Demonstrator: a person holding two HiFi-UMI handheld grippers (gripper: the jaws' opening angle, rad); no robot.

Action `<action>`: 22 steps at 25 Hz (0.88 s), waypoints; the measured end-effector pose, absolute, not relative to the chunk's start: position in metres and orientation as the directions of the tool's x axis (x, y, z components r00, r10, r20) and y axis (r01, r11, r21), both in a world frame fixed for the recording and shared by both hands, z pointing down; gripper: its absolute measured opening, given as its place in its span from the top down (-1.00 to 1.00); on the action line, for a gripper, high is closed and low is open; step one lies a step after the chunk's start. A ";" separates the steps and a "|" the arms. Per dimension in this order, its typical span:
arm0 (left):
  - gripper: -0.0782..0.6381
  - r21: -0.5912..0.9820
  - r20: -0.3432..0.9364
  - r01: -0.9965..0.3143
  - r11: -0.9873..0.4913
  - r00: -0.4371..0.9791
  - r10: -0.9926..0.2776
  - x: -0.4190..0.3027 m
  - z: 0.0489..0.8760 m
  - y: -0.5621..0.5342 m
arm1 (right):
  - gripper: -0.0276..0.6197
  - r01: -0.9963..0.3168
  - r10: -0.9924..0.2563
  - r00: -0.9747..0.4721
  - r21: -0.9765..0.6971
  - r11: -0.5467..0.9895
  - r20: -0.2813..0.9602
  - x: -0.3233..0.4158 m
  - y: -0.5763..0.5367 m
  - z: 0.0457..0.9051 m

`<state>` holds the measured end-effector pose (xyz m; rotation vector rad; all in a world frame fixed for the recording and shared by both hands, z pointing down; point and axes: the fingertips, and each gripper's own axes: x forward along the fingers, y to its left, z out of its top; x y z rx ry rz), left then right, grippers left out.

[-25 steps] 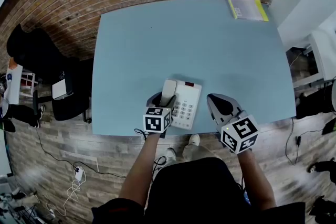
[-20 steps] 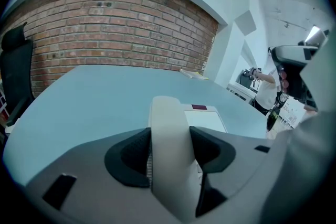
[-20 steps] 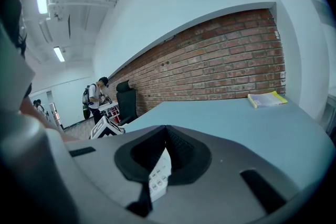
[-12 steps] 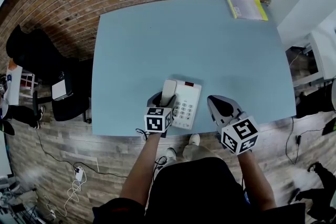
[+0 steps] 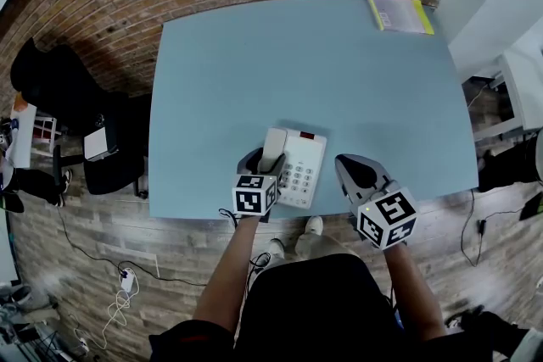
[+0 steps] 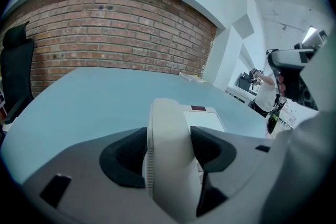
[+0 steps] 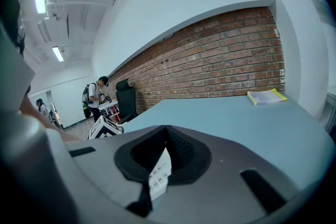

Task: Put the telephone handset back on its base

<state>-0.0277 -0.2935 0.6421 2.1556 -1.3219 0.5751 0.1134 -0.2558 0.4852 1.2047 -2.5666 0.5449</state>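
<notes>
A white telephone base [image 5: 305,168] with a keypad lies near the front edge of the blue table [image 5: 254,55]. Its white handset [image 5: 273,142] lies along the base's left side; I cannot tell whether it is fully seated in the cradle. My left gripper [image 5: 265,158] is shut on the handset [image 6: 168,160], with a black pad pressed to each side, and the base [image 6: 206,119] shows just beyond. My right gripper [image 5: 356,171] hangs to the right of the phone, apart from it. Its jaws [image 7: 164,136] are shut and hold nothing, and a strip of keypad [image 7: 159,178] shows behind them.
A yellow-edged book [image 5: 400,13] lies at the table's far right corner. A black office chair [image 5: 59,89] stands left of the table, by the brick wall. The table's front edge runs just under both grippers. People stand in the background [image 7: 97,97].
</notes>
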 end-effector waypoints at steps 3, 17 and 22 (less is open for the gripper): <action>0.09 0.225 0.590 -0.898 -0.377 0.434 -0.681 -0.029 0.637 -0.294 | 0.88 -0.778 -0.683 -0.624 -0.227 0.585 0.380 0.112 -0.256 0.485; 0.67 0.131 0.516 -0.929 -0.346 0.362 -0.777 -0.047 0.603 -0.292 | 0.88 -0.774 -0.672 -0.629 -0.231 0.590 0.390 0.103 -0.250 0.490; 0.75 0.122 0.541 -0.928 -0.351 0.359 -0.761 -0.045 0.611 -0.294 | 0.88 -0.778 -0.673 -0.624 -0.231 0.585 0.398 0.104 -0.249 0.493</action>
